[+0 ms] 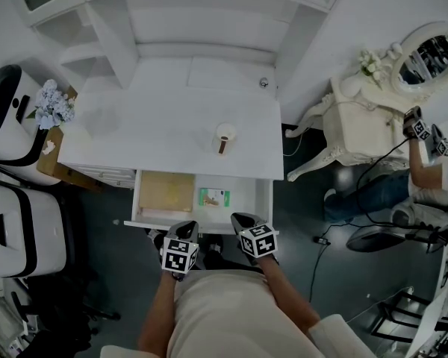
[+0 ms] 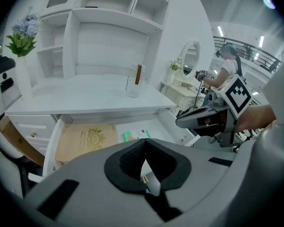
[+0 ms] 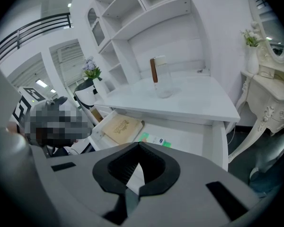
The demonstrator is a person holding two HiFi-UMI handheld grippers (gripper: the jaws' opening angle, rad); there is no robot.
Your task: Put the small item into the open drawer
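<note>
Lying flat in the open drawer [image 1: 263,200], the small item [image 1: 214,197], a green-and-white packet, sits just ahead of both grippers, between their tips and slightly nearer the right one. A tan folder with a gold emblem [image 1: 166,191] lies in the same drawer, just beside the packet and ahead of the left gripper [image 1: 188,230]. That gripper's jaws are pressed together at the tips with nothing between them. The right gripper [image 1: 243,219] is likewise closed and empty. Both hang side by side over the drawer's front edge, angled down towards it. Beyond the drawer, further ahead of the grippers, a glass holding a brown stick [image 1: 224,139] stands upright on the white desk [image 1: 172,103]. A bunch of pale flowers [image 1: 52,104] stands well off to the left gripper's side.
</note>
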